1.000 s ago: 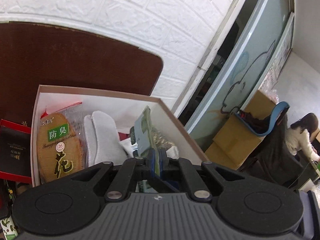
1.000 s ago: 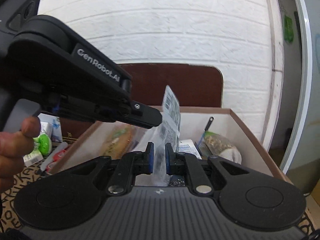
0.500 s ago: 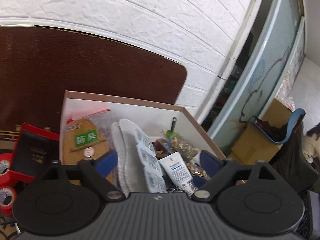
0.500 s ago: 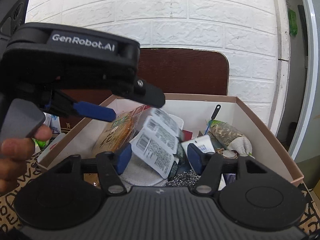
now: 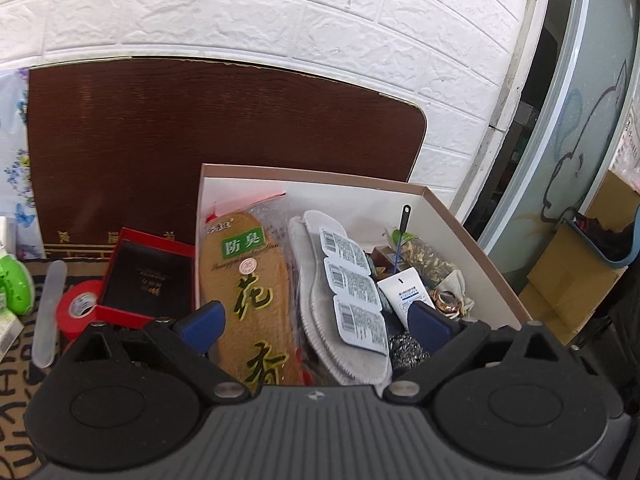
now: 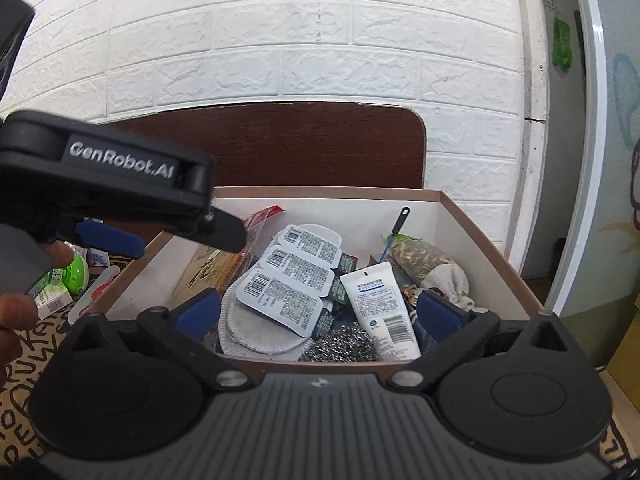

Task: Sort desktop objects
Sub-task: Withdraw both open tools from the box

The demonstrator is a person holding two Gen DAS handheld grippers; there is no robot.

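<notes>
Both grippers hang over the box [image 5: 472, 236] with jaws spread wide and nothing between them. The left gripper [image 5: 316, 322] looks down on the box's near half; the right gripper [image 6: 320, 314] faces it from the front edge, and the left tool [image 6: 120, 184] crosses its view at 10 o'clock.

The blister strip [image 6: 292, 276], three sealed cells with barcoded backs, lies loose on top of the grey insoles [image 5: 320, 320], running from 11 to 5 o'clock in the left view. It touches neither gripper, so it looks already sorted; the wide jaws fit a tool with nothing more to hold there.

At 9 o'clock of the strip the packed insole [image 5: 248, 292] leans on the box's left wall. At 3 o'clock lie a tube [image 6: 380, 304] and a sachet [image 5: 436, 264], with a scourer [image 6: 340, 344] at 6 o'clock. Things are stacked flat, probably to leave room.

Outside the box, at 9 o'clock in the left view, a red case [image 5: 148, 276], tape [image 5: 78, 308], a clear stick [image 5: 50, 312] and a green toy [image 5: 14, 284] wait on the mat; one of these is the likely next pick
</notes>
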